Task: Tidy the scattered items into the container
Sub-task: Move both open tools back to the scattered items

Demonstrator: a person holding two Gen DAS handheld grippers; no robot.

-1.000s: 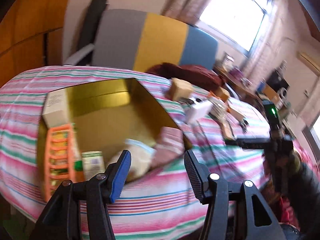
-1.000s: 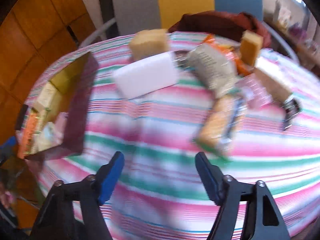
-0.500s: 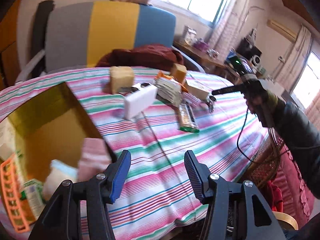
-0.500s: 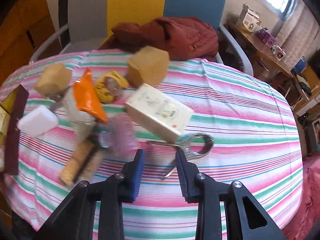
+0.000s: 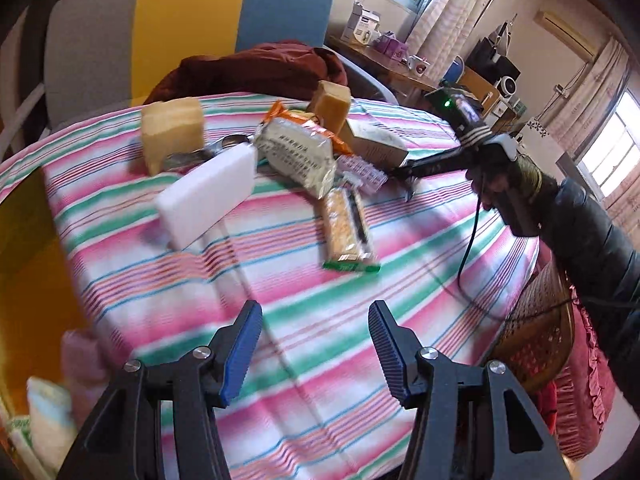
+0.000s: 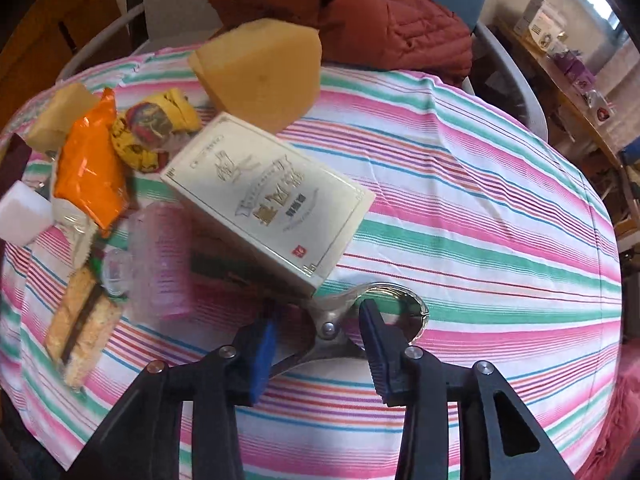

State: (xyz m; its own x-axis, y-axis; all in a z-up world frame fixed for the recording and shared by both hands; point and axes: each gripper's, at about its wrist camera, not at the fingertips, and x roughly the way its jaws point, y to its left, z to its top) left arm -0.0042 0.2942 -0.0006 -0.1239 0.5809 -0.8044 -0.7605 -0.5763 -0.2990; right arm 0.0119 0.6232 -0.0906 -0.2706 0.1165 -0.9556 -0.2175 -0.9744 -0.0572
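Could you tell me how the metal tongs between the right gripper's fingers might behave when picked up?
The metal tongs look polished, so probably slippery. The pivot rivet suggests they may scissor or swing when squeezed by the right hand-held gripper.

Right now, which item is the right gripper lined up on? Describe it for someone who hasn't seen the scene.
On the striped tablecloth, find the cream printed box. Just below its near corner lies a metal clip tool, between the right gripper fingers. It is the only shiny steel item beside packets and sponges.

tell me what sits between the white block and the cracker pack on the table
Nothing: in the left wrist view only bare striped tablecloth separates the white block from the cracker pack.
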